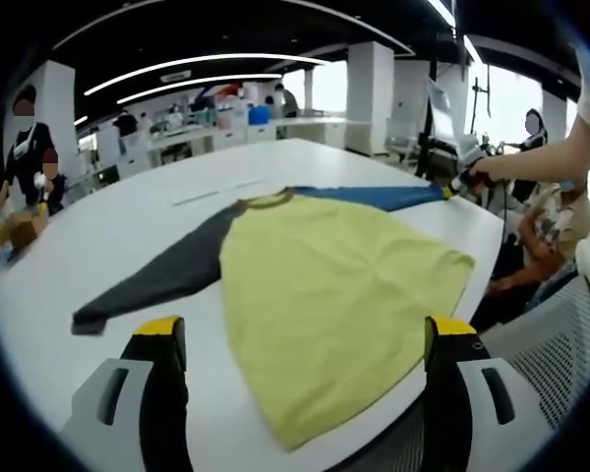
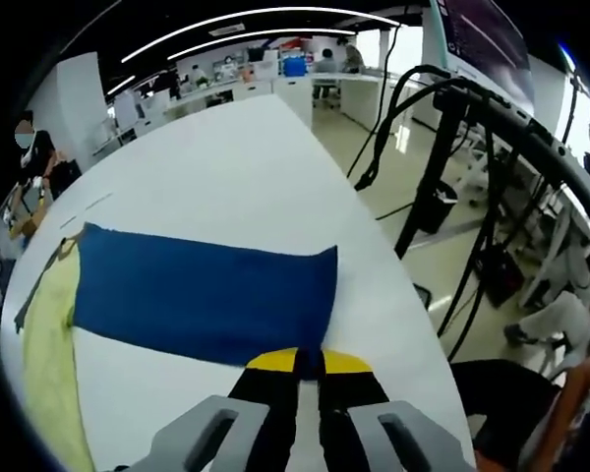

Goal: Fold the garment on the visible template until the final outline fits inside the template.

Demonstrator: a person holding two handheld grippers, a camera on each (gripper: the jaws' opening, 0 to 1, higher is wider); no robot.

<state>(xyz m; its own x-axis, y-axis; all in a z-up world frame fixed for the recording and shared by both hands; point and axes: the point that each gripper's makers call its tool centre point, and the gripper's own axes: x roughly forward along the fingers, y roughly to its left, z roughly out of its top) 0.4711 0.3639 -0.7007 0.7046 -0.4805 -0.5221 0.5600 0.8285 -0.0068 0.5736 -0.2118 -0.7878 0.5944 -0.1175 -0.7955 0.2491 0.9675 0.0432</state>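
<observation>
My right tongs [image 2: 310, 362] pinch the blue sleeve's [image 2: 205, 292] cuff edge. My left tongs [image 1: 305, 329] gape open above the yellow-bodied, grey-sleeved shirt [image 1: 324, 295], spread flat on the white table [image 1: 128, 216].

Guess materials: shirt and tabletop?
Shirt: soft matte knit, probably cotton jersey; it lies limp with shallow creases, and its blue sleeve looks lightly fuzzy where the right claw pinches it. Tabletop: smooth white laminate or painted board, faint sheen.
</observation>
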